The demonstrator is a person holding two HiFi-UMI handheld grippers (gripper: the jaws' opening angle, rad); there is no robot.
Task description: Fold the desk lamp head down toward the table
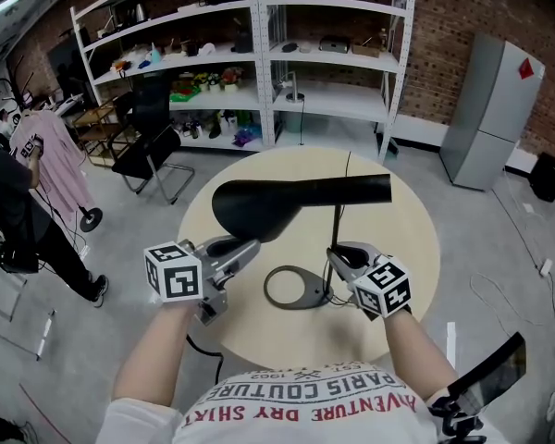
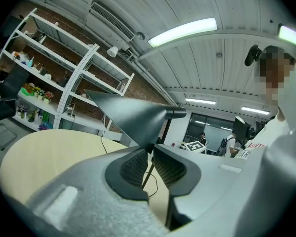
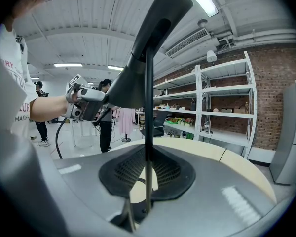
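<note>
A black desk lamp stands on the round beige table. Its long head lies about level above a thin upright stem and a ring base. My left gripper is shut on the lower rim of the wide end of the head. In the left gripper view, the head enters the narrow gap between the pads of the left gripper. My right gripper is shut on the stem just above the base. In the right gripper view, the stem runs straight up between the right gripper's pads.
The lamp's cable trails over the table's far edge. Beyond stand white shelves, a black chair and a grey cabinet. A person stands on the floor at the left.
</note>
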